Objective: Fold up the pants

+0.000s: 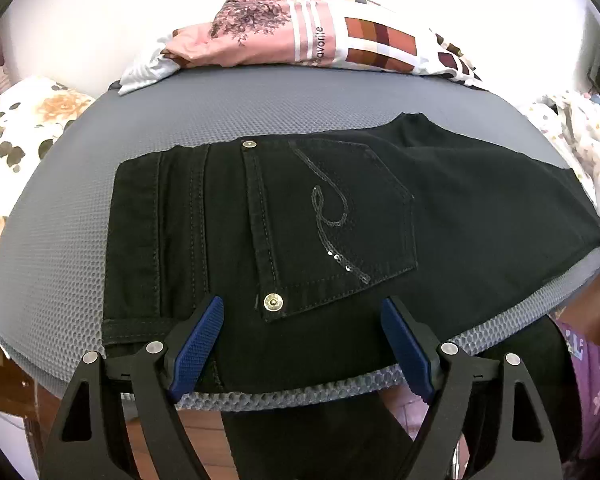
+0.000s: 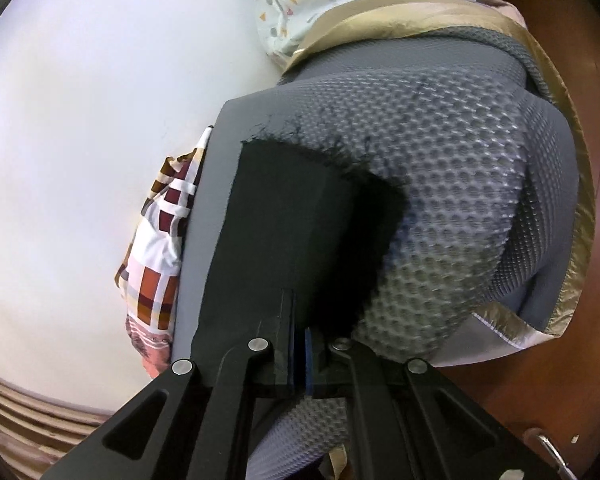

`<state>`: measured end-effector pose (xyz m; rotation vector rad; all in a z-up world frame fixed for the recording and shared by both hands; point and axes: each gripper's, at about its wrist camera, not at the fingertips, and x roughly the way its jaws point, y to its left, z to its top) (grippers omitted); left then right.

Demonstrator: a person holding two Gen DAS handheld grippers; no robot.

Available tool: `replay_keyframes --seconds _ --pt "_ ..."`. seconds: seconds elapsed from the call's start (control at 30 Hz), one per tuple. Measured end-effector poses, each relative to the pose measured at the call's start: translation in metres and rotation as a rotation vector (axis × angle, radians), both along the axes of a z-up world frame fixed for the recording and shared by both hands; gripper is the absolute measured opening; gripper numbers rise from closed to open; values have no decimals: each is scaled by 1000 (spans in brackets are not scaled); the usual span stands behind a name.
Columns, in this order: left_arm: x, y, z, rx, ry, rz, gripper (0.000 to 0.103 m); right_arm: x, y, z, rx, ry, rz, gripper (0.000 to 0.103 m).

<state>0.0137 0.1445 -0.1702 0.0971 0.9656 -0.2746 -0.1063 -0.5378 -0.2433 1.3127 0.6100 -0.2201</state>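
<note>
the left gripper (image 1: 301,344) stood wide, holding nothing, over the waistband at six o'clock; the right gripper (image 2: 298,354) was pinched tight on the frayed leg hem; the black jeans (image 1: 339,216) lay flat on the grey mesh pad (image 1: 60,248), sequined pocket (image 1: 339,216) up; soft, heavyish denim, likely best taken at hem and waistband.

Matt black denim pants (image 1: 339,216) lie on a dimpled grey mesh pad (image 1: 260,104).

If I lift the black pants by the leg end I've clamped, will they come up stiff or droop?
Likely droop: the black pants lie limp on the grey mat, one part hanging over its edge. The frayed hem in the right tongs may shed threads. The denim looks fairly heavy.
</note>
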Motion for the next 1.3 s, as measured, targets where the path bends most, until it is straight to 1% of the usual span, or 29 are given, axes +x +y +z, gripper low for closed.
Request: replay_keyframes --seconds 0.03,0.1,0.13,0.2,0.27,0.33,0.4,0.57,0.67,0.7,0.73,0.77,0.8,0.87,0.93,1.0,1.07,1.17,1.23,1.27,1.3 --pt "0 0 0 3 -1 -3 81 -2 -1 -3 21 -10 -6 2" --pt "0 0 0 5 -2 -5 81 0 -1 -1 16 -8 5 3" --pt "0 0 1 1 -1 -3 81 2 0 0 18 -12 14 9" --pt "1 0 4 -7 -1 3 81 7 3 1 63 -30 40 12" --pt "-1 0 9 -8 -14 9 81 11 11 1 92 -37 77 19" --pt "-2 0 16 -10 -24 12 81 14 27 2 115 -53 106 28" --pt "-5 0 24 -27 -29 15 81 19 51 2 159 -71 151 32" --pt "-11 -3 37 -45 -51 20 81 44 121 0 197 -76 306 32" --pt "-12 -1 35 -50 -49 23 81 50 144 2 159 -84 337 28" --pt "-12 -1 33 -50 -45 25 81 52 149 4 135 -80 345 25" --pt "-11 0 32 -51 -39 28 81 51 152 5 114 -66 345 15" --pt "-11 1 31 -53 -34 30 81 51 153 5 90 -36 350 8" --pt "-10 2 30 -55 -30 32 81 49 154 1 86 -3 353 5" --pt "-11 3 31 -54 -31 39 81 42 152 -1 120 -1 332 5" --pt "-12 5 34 -64 -43 44 81 36 155 10 70 12 351 5" --pt "-13 7 36 -70 -52 47 81 33 156 17 44 21 366 5" --pt "-13 6 33 -67 -45 44 81 35 154 12 40 41 372 2" --pt "-13 4 32 -48 -37 35 81 36 152 7 80 23 363 3" --pt "-12 2 29 -41 -31 27 81 35 149 4 127 15 357 9" --pt "-13 1 29 -36 -30 25 81 35 148 3 153 15 357 9" --pt "-13 0 29 -33 -30 23 81 35 149 3 161 15 363 12"
